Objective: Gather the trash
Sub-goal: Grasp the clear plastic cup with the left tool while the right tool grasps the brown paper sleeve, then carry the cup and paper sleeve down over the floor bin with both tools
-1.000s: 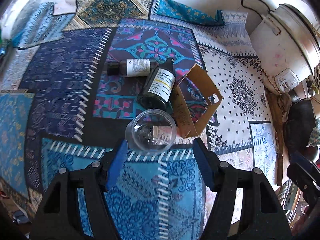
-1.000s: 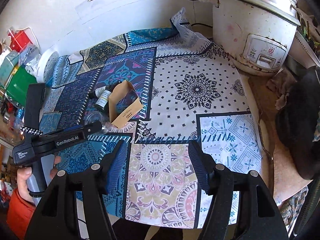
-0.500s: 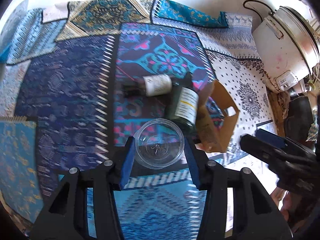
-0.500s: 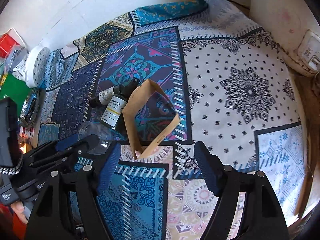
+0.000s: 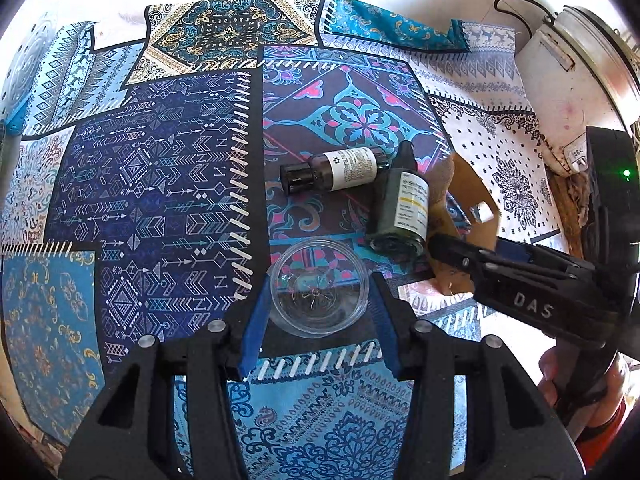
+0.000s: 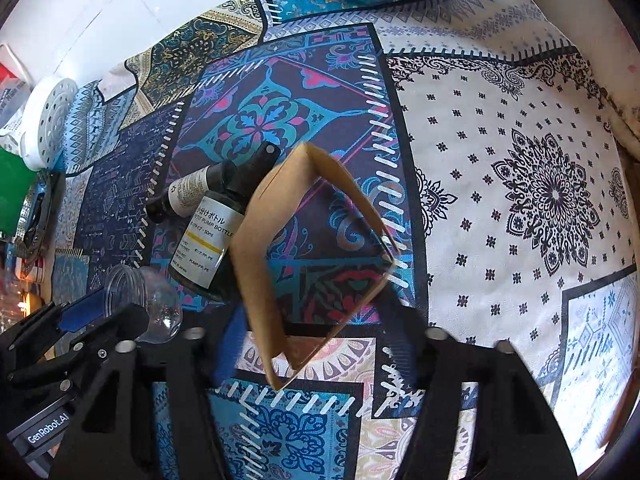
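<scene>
I've got the left gripper (image 5: 318, 320) straddling the clear plastic cup (image 5: 319, 288), which lies on its side on the patchwork cloth (image 5: 160, 200) with its round mouth facing me and its axis running straight along the fingers, blue pads hugging the thin, glossy wall on both sides so I read it as clamped. My right gripper (image 6: 316, 344) is the nearer one to the folded brown cardboard sleeve (image 6: 304, 264), and its jaws are closing with the stiff, matte near corner between them, though blur hides whether the pads touch yet. Two dark labelled bottles (image 5: 396, 204) lie just beyond.
</scene>
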The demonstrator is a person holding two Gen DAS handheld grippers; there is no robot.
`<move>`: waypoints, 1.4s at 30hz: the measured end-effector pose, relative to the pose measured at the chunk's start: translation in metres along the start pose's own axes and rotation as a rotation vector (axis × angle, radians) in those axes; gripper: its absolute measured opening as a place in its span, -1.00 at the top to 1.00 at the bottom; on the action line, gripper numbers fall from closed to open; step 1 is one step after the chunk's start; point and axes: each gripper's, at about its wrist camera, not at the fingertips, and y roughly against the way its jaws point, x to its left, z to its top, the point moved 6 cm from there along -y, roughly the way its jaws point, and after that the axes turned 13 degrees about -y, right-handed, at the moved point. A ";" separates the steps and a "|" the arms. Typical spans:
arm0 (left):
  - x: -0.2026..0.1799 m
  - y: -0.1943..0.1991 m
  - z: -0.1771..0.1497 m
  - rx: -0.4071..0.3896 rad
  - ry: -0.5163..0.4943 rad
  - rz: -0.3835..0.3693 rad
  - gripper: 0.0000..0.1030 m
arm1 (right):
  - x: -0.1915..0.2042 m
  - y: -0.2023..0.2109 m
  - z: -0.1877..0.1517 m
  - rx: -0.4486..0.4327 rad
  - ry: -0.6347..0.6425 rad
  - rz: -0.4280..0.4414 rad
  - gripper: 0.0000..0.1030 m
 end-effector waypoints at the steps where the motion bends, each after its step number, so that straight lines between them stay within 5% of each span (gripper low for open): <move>1: -0.001 0.001 -0.001 -0.002 0.002 0.004 0.07 | -0.001 0.001 0.000 0.000 0.008 0.009 0.19; 7: -0.011 0.013 -0.005 -0.031 0.012 0.041 0.07 | -0.009 0.020 -0.010 -0.035 0.056 0.022 0.52; 16: -0.045 0.058 -0.021 -0.135 0.065 0.112 0.07 | -0.037 0.073 -0.036 -0.095 0.085 0.077 0.66; 30: -0.094 0.132 -0.069 -0.242 0.097 0.162 0.07 | -0.049 0.152 -0.082 -0.195 0.161 0.134 0.66; 42: -0.097 0.143 -0.147 -0.233 0.047 0.091 0.07 | -0.035 0.159 -0.163 -0.224 0.124 0.095 0.66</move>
